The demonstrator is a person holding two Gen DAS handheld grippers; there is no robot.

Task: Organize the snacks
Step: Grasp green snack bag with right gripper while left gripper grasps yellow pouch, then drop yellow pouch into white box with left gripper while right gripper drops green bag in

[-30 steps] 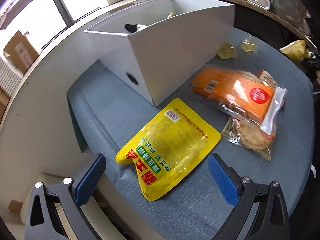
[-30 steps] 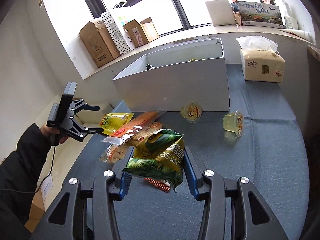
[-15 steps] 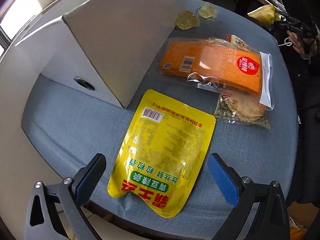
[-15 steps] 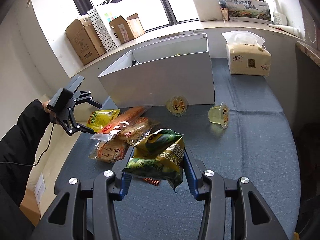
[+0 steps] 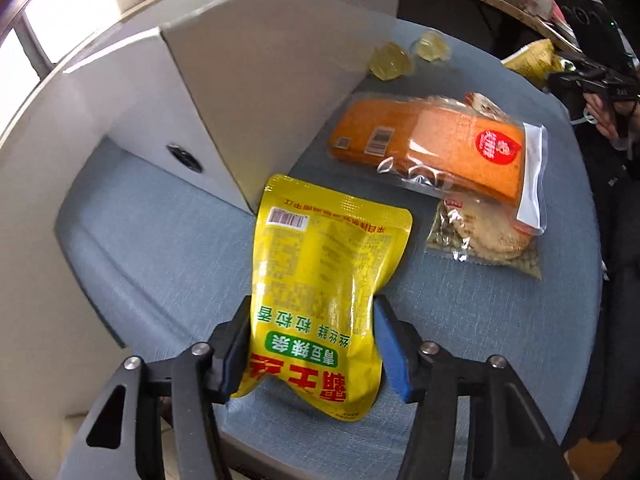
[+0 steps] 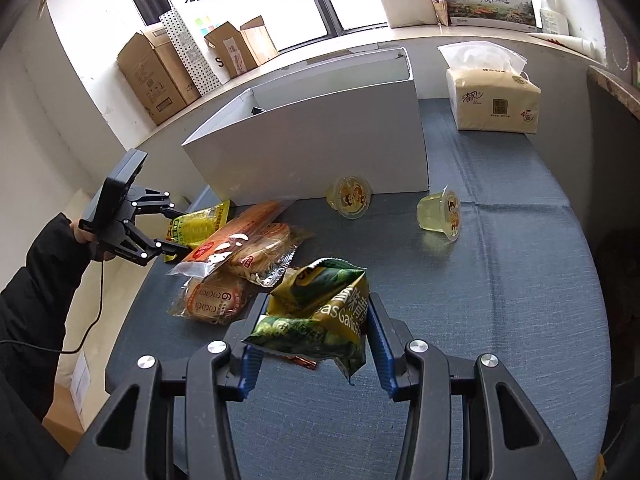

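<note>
My left gripper (image 5: 312, 316) is shut on the near end of a yellow snack pouch (image 5: 320, 264) that lies on the blue-grey tablecloth, just in front of the white box (image 5: 248, 80). The same pouch (image 6: 200, 226) and left gripper (image 6: 176, 232) show in the right wrist view. My right gripper (image 6: 316, 320) is shut on a green chip bag (image 6: 320, 312), held above the table. An orange cracker pack (image 5: 432, 144) and a round biscuit pack (image 5: 484, 236) lie beside the pouch. Two jelly cups (image 6: 350, 198) (image 6: 440, 216) lie near the white box (image 6: 312, 144).
A tissue pack (image 6: 492, 92) stands at the back right of the table. Cardboard boxes (image 6: 160, 72) sit on the window sill behind the white box. The table's left edge (image 5: 80, 248) is close to my left gripper.
My left gripper has moved forward over the yellow pouch and closed on its near end. My right gripper still holds the green chip bag, almost unmoved.
</note>
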